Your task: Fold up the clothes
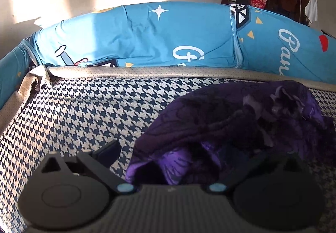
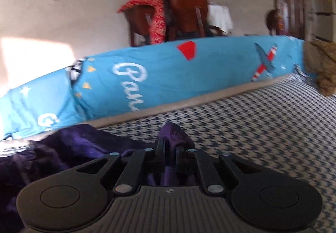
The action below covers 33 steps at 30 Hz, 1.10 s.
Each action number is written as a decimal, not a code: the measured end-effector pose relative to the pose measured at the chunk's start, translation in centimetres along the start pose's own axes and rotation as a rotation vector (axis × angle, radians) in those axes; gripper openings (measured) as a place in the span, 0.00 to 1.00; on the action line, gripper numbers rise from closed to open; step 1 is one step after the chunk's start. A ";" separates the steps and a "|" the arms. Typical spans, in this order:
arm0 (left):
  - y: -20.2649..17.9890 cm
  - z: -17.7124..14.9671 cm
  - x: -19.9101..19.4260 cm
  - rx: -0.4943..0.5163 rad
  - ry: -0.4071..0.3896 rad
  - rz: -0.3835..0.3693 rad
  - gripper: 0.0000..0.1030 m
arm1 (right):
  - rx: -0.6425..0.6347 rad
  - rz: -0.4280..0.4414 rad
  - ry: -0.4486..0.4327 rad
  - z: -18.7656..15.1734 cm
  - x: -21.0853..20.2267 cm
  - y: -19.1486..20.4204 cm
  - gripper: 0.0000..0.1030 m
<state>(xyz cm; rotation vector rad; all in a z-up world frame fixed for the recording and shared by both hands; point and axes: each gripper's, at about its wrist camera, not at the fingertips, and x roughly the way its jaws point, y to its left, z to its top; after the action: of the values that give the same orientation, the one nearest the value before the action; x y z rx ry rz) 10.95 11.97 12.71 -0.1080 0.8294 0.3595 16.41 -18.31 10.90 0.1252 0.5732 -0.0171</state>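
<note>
Already my right gripper [image 2: 169, 149] is pinched tight on a fold of the purple garment [image 2: 69, 140], whose bulk trails down to its left on the houndstooth bedcover [image 2: 262, 128]. My left gripper [image 1: 189, 153] gapes wide, the heap lying between its fingers, nearer its right one.

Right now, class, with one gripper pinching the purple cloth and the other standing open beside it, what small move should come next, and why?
Probably close the left gripper on the near edge of the purple cloth. The right gripper is already shut on a fold of it, while the rest lies crumpled on the checked cover. A second hold would let the cloth be spread flat.
</note>
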 end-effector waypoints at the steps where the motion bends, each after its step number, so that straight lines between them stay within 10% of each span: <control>1: 0.0 0.0 0.0 -0.006 -0.001 -0.003 1.00 | 0.016 -0.032 0.018 0.0 0.3 -0.6 0.10; 14: 0.3 0.2 0.6 -0.006 -0.019 0.088 1.00 | 0.048 -0.017 -0.096 1.1 -1.9 -2.0 0.25; 21: 2.1 0.9 0.6 -0.072 -0.076 0.286 1.00 | -0.008 -0.007 0.062 0.7 -0.4 -2.3 0.35; 29: 4.4 1.4 -0.6 -0.201 -0.133 0.250 1.00 | 0.021 -0.007 0.027 1.1 -1.5 -4.3 0.35; 33: 3.8 1.3 0.9 -0.174 -0.033 0.143 1.00 | 0.056 0.037 0.046 1.1 -1.4 -5.2 0.35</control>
<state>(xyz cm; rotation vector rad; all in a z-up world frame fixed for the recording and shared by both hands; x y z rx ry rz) 11.02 16.10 13.10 -0.2054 0.7739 0.5667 15.54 -23.63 11.96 0.1908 0.6165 0.0063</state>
